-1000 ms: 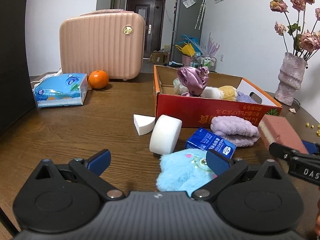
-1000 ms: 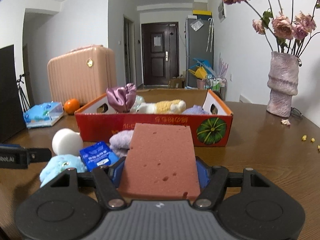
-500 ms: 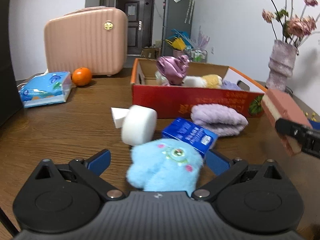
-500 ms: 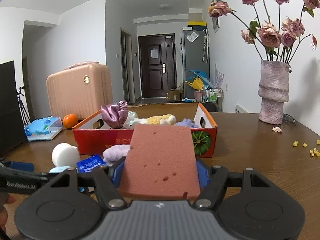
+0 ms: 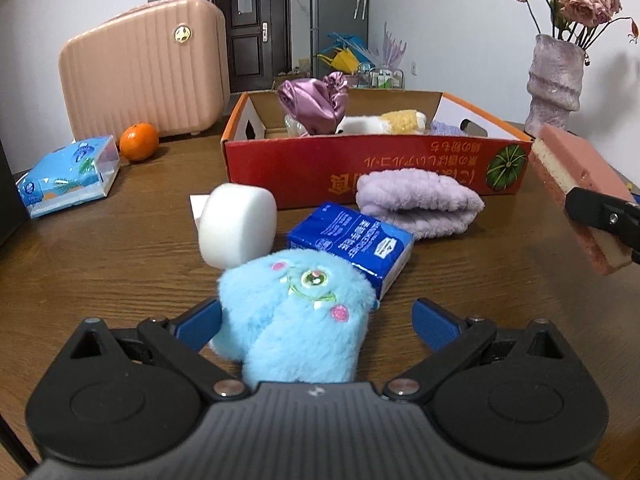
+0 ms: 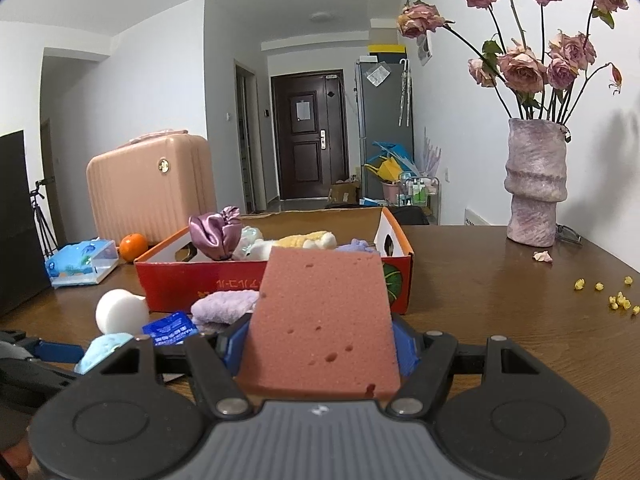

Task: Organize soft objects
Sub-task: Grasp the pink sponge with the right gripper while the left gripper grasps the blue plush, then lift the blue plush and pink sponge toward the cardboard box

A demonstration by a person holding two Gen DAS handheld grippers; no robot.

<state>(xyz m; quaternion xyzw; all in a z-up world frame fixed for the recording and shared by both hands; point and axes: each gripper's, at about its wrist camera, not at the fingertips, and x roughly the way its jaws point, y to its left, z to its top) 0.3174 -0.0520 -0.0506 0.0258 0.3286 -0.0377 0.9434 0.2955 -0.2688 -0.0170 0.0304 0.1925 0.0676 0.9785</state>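
1. Left wrist view: the left gripper (image 5: 316, 322) stands released, its blue pads spread wide. The blue plush toy (image 5: 298, 316) lies on the tabletop (image 5: 100, 264) between them, close against the left pad, with a clear gap to the right pad. Its embroidered face points away from the gripper, so its long axis runs roughly along the line the gripper points. Closing would likely catch it across its narrower width.

2. Same view, farther out: the white foam roll (image 5: 238, 224) and blue tissue pack (image 5: 350, 242) sit just beyond the toy, the pack touching it. The lilac towel (image 5: 418, 204) lies ahead and to the right, just before the red box (image 5: 360, 168).

3. Right wrist view: the right gripper (image 6: 320, 350) is clenched on the pink sponge (image 6: 322, 320), both pads pressed against its long sides. The sponge's long axis runs forward along the fingers.

4. Same view: the red box lies straight ahead of the sponge and a little below its far edge. By my reading this hand is nearer to a drop-off; the left has yet to close on its toy.
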